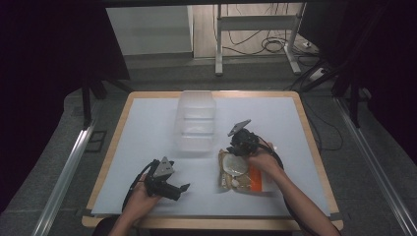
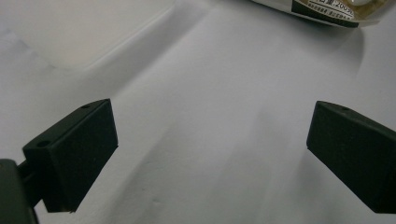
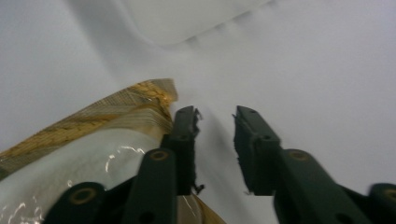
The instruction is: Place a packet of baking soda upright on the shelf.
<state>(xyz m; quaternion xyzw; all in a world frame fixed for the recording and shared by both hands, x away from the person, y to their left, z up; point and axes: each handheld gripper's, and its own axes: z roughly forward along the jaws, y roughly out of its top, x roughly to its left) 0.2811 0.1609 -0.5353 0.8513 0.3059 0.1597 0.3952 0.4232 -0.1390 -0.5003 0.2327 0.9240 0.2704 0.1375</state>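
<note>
A clear snack packet (image 1: 240, 172) with orange and brown print lies flat on the white table (image 1: 147, 128), right of centre near the front. My right gripper (image 1: 232, 148) sits at the packet's far end, pointing towards the clear plastic container (image 1: 195, 120). In the right gripper view its jaws (image 3: 217, 116) stand a little apart over bare table with nothing between them, and the packet's (image 3: 93, 140) brown-edged corner lies against the outside of the left jaw. My left gripper (image 1: 182, 191) rests near the front left, open wide and empty (image 2: 210, 135), aimed at the packet (image 2: 327, 9).
The clear container (image 3: 187, 18) stands empty at the table's far middle. The table has a wooden rim, and beyond it are a desk frame and cables on the floor. A person's forearms come in from the front edge.
</note>
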